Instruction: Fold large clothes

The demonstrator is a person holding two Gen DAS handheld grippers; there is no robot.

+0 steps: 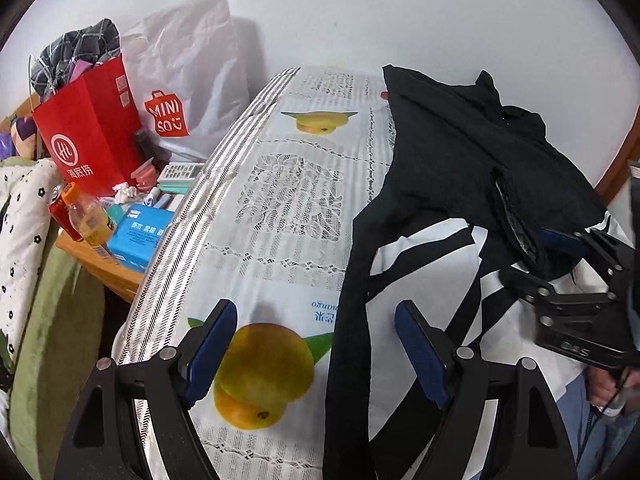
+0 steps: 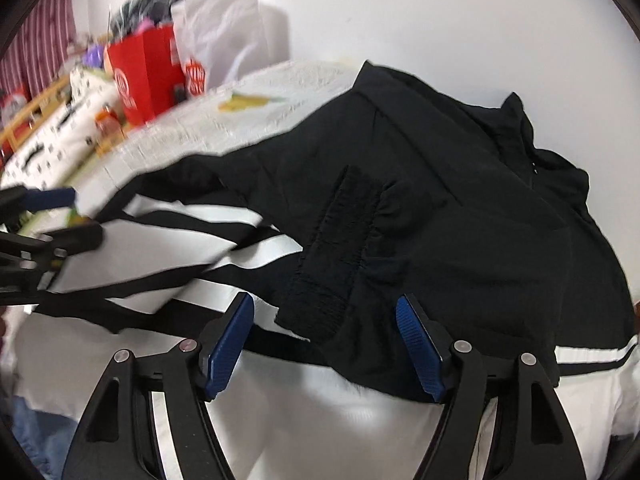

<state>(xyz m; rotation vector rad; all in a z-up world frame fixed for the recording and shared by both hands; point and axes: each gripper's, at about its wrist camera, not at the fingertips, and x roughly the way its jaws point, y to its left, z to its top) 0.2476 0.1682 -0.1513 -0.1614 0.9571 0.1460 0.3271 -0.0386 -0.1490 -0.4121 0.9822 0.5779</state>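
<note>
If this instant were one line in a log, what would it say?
task: fold jacket | left gripper: open, empty, over table | right gripper: open at cuff

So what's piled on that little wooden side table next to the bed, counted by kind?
Shopping bags: 2, the red paper bag and the white Miniso bag
Drinks: 2, the orange juice bottle and a red can
Blue tissue box: 1
White remote control: 1
Total: 6 that I can tell apart; the smaller clutter between them is unclear.
</note>
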